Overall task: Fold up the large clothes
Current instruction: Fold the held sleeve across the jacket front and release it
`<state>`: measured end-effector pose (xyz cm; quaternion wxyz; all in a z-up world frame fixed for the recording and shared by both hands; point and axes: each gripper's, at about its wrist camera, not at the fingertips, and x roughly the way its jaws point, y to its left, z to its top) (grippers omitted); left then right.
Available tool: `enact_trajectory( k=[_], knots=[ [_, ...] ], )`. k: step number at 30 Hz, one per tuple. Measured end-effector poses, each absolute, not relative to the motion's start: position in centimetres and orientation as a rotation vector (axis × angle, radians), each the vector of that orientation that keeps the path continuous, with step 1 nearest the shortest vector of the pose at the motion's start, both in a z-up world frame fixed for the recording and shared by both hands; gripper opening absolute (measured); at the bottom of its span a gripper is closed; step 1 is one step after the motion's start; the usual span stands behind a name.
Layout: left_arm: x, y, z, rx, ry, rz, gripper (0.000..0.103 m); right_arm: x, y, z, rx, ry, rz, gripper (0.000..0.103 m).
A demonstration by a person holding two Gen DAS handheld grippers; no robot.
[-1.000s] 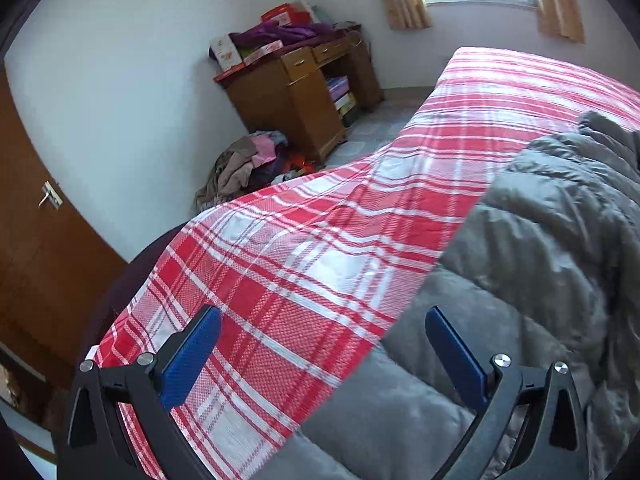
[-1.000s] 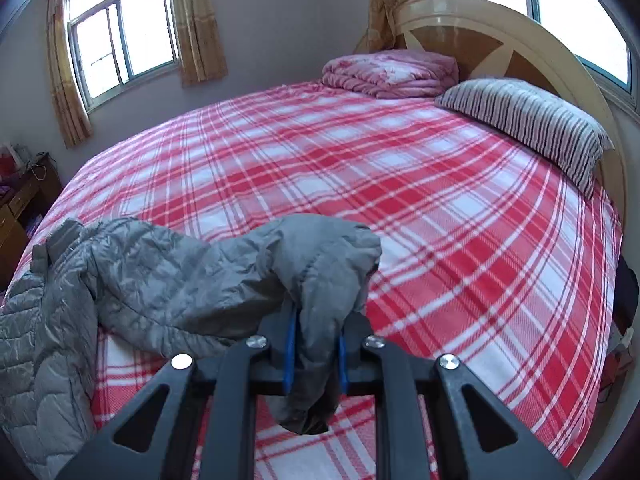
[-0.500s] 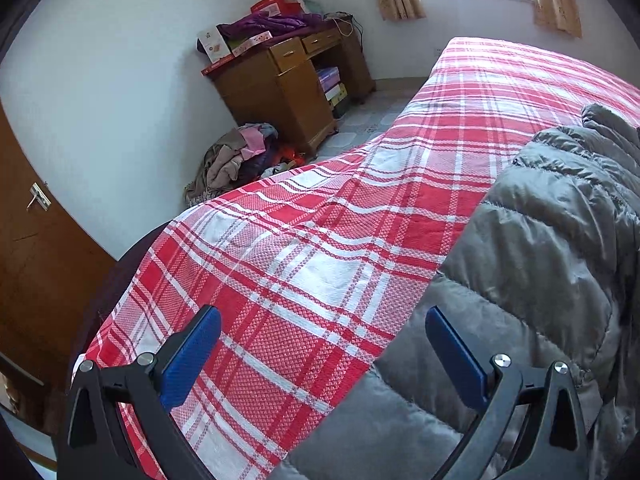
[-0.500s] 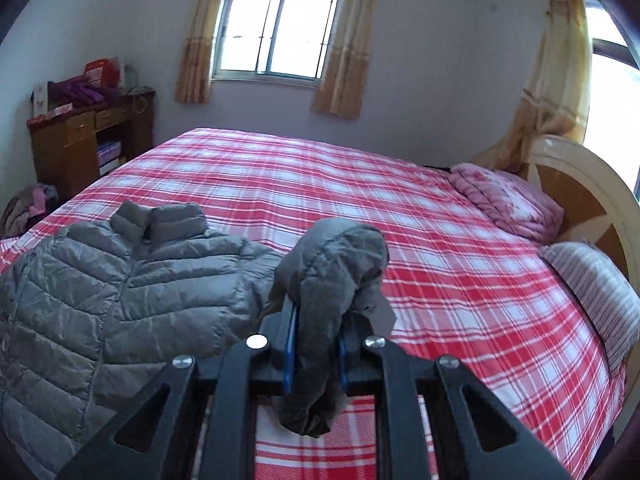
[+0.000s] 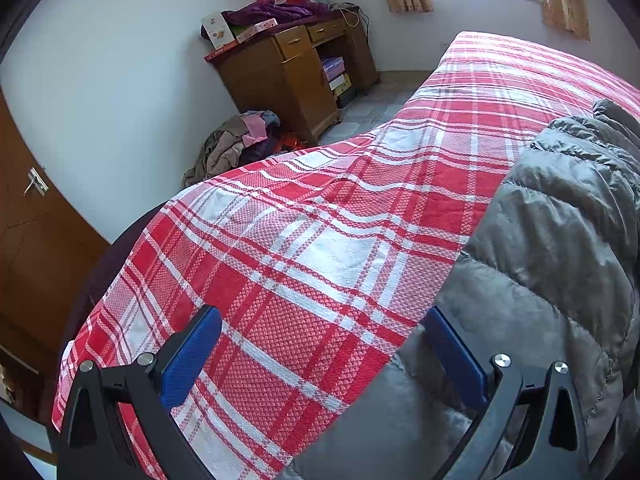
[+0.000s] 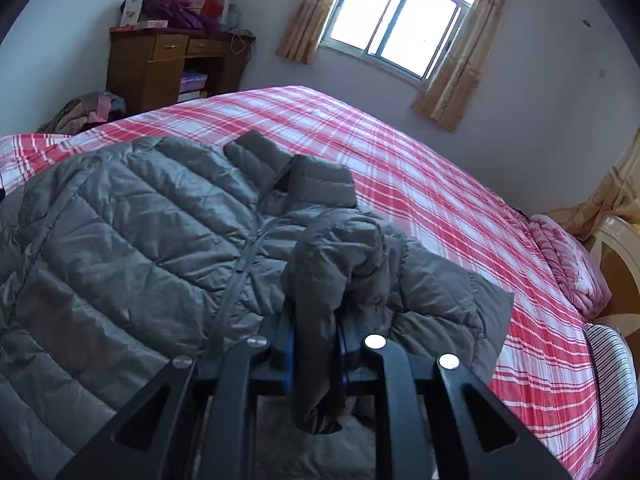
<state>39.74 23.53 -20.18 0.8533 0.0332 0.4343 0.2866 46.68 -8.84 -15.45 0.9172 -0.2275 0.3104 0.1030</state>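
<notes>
A grey quilted puffer jacket (image 6: 132, 236) lies front up on the red plaid bed (image 6: 420, 184), collar toward the window. My right gripper (image 6: 314, 320) is shut on the jacket's sleeve (image 6: 336, 256) and holds its cuff bunched above the jacket's chest, the end hanging between the jaws. My left gripper (image 5: 320, 332) is open and empty over the bed's corner; the jacket's edge (image 5: 552, 248) lies by its right finger (image 5: 456, 348), and whether they touch I cannot tell.
A wooden desk (image 5: 288, 68) with boxes and clothes on top stands against the far wall. A clothes pile (image 5: 236, 140) lies on the floor beside it. A pink folded quilt (image 6: 568, 264) and a striped pillow (image 6: 616, 376) lie by the headboard. A wooden door (image 5: 28, 248) is left.
My right gripper has swung left with the sleeve, carrying it from beside the jacket to over the jacket's front. My left gripper has stayed open and shifted only slightly.
</notes>
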Motion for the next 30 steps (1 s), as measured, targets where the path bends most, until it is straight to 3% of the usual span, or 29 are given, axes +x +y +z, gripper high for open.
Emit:
enact_trajectory(
  k=[18, 21, 22, 23, 27, 30],
  knots=[
    [39.5, 21.6, -19.7, 0.076, 0.914, 0.58, 0.102, 40.9, 0.0, -20.4, -0.684, 0.61, 0.499, 0.018],
    [39.1, 21.1, -19.4, 0.074, 0.911, 0.578, 0.102, 39.6, 0.9, -21.1, -0.733, 0.587, 0.535, 0.029],
    [39.0, 21.0, -19.2, 0.072, 0.91, 0.578, 0.102, 39.4, 1.0, -21.2, -0.74, 0.578, 0.533, 0.046],
    [38.8, 20.8, -19.0, 0.069, 0.907, 0.58, 0.102, 39.1, 0.9, -21.2, -0.742, 0.582, 0.535, 0.053],
    [38.1, 20.4, -17.4, 0.046, 0.865, 0.578, 0.102, 37.9, -1.0, -18.2, -0.595, 0.644, 0.622, 0.058],
    [37.9, 19.4, -16.2, 0.055, 0.846, 0.596, 0.102, 37.0, -3.0, -15.2, -0.459, 0.662, 0.665, 0.081]
  ],
)
